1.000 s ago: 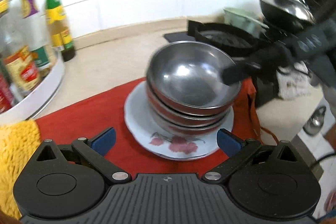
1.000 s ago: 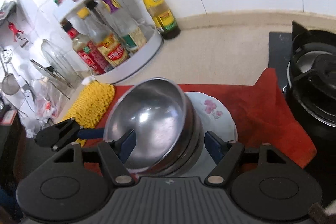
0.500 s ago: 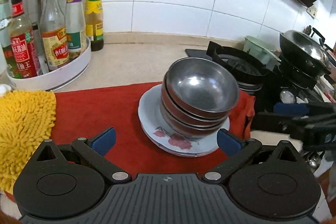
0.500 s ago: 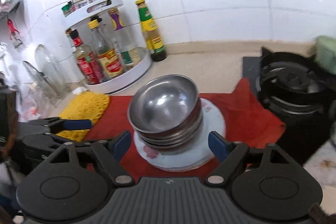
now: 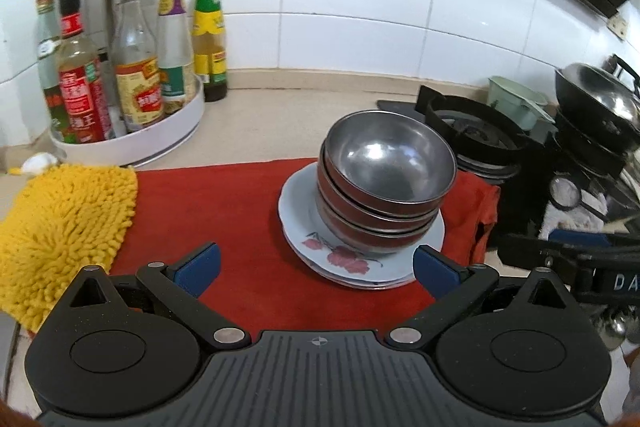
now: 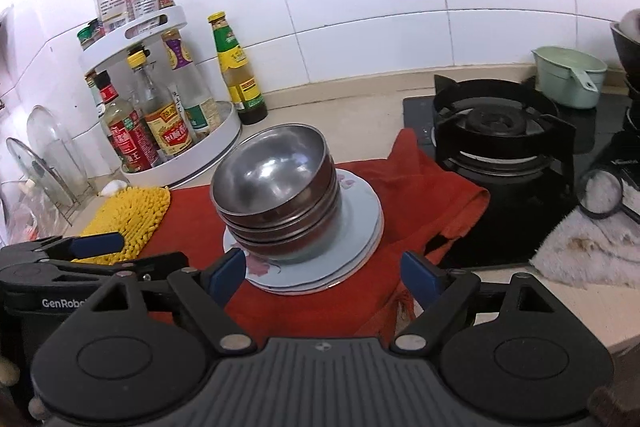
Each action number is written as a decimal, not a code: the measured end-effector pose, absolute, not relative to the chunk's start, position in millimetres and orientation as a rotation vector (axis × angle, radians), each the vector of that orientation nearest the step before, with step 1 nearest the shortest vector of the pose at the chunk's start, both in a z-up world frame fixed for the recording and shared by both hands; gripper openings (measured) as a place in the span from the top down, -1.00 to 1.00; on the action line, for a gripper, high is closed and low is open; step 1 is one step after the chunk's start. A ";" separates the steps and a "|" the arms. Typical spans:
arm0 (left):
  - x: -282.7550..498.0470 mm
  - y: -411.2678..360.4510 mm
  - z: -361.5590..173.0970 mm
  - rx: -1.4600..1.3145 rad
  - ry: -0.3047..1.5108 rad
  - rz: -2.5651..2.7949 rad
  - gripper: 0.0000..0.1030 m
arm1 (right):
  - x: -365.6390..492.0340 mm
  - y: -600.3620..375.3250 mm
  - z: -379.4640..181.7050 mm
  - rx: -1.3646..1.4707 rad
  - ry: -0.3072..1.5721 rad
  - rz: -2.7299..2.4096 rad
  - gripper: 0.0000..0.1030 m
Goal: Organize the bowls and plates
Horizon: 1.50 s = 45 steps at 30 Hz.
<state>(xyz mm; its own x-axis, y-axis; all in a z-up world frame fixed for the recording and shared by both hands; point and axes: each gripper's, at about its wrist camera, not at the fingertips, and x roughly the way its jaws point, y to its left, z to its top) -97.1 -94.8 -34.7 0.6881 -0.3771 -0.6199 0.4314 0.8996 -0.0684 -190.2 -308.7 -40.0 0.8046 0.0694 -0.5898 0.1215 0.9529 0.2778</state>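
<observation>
Sitting nested on a stack of floral plates (image 5: 362,247), the metal bowls (image 5: 388,167) rest on a red cloth (image 5: 240,211) spread over the table (image 5: 256,123). The left gripper (image 5: 316,267) and right gripper (image 6: 324,271) both hover near the stack, released and grasping nothing.

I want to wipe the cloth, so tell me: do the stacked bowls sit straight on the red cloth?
No, the bowls rest on stacked floral plates, which lie on the red cloth.
</observation>
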 end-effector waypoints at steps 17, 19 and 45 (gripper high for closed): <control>-99.0 -99.6 -39.2 0.066 0.678 -0.396 -1.00 | -183.9 -302.4 -46.6 0.326 0.658 -0.067 -0.58; -99.6 -99.9 -39.0 0.071 0.674 -0.385 -1.00 | -183.2 -301.8 -46.7 0.324 0.657 -0.070 -0.58; -112.5 -90.3 -33.9 0.088 0.672 -0.308 -0.95 | -183.5 -291.1 -46.9 0.318 0.664 -0.035 -0.59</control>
<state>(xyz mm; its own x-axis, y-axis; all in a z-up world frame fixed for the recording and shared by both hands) -112.5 -90.3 -33.9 0.7390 -0.2521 -0.6248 0.3082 0.9511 -0.0192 -183.5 -291.1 -46.9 0.7889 0.0691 -0.6106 0.1328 0.9510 0.2792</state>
